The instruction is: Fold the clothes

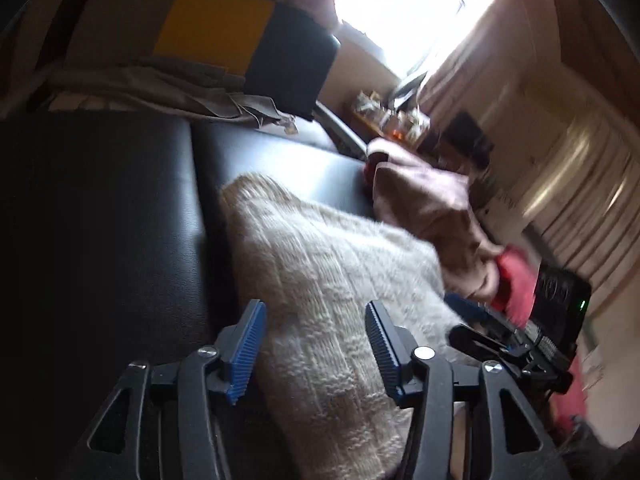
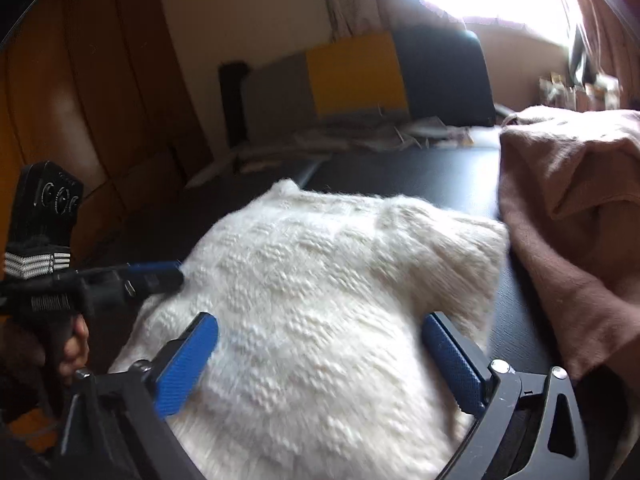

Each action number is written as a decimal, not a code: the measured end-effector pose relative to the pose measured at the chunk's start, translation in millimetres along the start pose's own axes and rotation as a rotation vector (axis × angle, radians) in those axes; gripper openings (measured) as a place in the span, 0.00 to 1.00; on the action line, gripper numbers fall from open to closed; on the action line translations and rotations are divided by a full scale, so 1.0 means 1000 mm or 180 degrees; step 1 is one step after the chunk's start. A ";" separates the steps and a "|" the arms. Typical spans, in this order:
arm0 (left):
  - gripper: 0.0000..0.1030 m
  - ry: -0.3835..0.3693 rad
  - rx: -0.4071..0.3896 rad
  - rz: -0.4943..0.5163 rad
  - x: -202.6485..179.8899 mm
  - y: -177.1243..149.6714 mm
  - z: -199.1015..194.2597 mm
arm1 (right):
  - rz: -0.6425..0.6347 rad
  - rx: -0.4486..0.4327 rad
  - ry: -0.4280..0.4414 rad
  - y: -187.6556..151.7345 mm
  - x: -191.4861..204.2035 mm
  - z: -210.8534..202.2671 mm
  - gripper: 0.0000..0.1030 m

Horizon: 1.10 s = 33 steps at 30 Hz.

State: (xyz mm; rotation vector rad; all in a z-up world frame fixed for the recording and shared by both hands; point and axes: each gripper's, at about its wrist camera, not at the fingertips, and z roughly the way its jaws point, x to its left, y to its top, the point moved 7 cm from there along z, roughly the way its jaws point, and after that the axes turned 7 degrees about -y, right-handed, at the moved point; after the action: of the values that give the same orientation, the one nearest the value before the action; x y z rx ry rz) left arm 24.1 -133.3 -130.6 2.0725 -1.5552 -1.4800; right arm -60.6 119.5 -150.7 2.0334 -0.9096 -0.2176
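The cream knitted sweater [image 2: 320, 300] lies folded on the black couch seat [image 1: 120, 220], its long axis running toward the backrest, touching the brown garment [image 2: 572, 216]. Left gripper [image 1: 316, 344] and right gripper [image 2: 320, 364] both hover spread apart over it, gripping nothing.

Left wrist view: riding behind the left gripper [image 1: 316, 344], tilting down, looking close across a cream knit sweater [image 1: 328, 280] on a black surface [image 1: 120, 220] toward a bright window [image 1: 400, 4]. Right wrist view: sitting low behind the right gripper [image 2: 320, 356], facing the same sweater [image 2: 320, 280] closer still. Sharing sweater, brown garment [image 2: 568, 200], striped cushion [image 2: 352, 76].
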 end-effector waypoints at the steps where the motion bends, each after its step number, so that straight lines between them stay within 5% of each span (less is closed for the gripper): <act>1: 0.61 -0.0081 -0.0035 -0.0081 0.006 0.003 -0.006 | 0.0044 0.0013 0.0018 0.004 -0.003 -0.009 1.00; 4: 0.69 -0.0273 -0.0014 -0.0289 0.023 0.003 -0.010 | 0.0242 -0.0118 0.0081 0.009 -0.021 -0.035 1.00; 7: 0.71 -0.0458 0.0093 -0.0471 0.033 -0.003 0.002 | 0.0691 0.0238 0.0361 -0.002 -0.046 -0.032 1.00; 11: 0.71 -0.0665 0.0241 -0.0540 0.035 -0.007 0.025 | 0.1005 0.0672 0.0798 -0.019 -0.057 -0.007 1.00; 14: 0.71 -0.0789 0.0341 -0.0566 0.035 -0.010 0.042 | 0.1063 0.0747 0.0748 -0.019 -0.065 0.013 1.00; 19: 0.74 -0.0900 0.0462 -0.0551 0.032 -0.007 0.074 | 0.1100 0.0807 0.1037 -0.008 -0.060 0.039 1.00; 21: 0.74 -0.0872 0.0450 -0.0554 0.028 -0.005 0.082 | 0.1103 0.0802 0.1026 -0.005 -0.058 0.045 1.00; 25: 0.51 -0.0690 0.0358 -0.0495 0.023 -0.009 0.078 | 0.0994 0.0786 0.0957 -0.001 -0.048 0.052 1.00; 29: 0.46 -0.0535 0.0168 -0.0471 0.024 -0.016 0.047 | 0.0984 0.0835 0.0917 0.001 -0.036 0.055 0.81; 33: 0.46 -0.0269 -0.0126 -0.0563 0.050 -0.026 -0.009 | 0.0880 0.0935 0.1142 0.003 0.002 0.065 0.79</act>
State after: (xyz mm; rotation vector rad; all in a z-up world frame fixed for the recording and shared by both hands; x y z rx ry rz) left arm 46.6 -165.4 -172.5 2.2011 -1.3884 -1.6637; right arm -90.9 75.2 -187.8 2.0865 -1.0206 0.4425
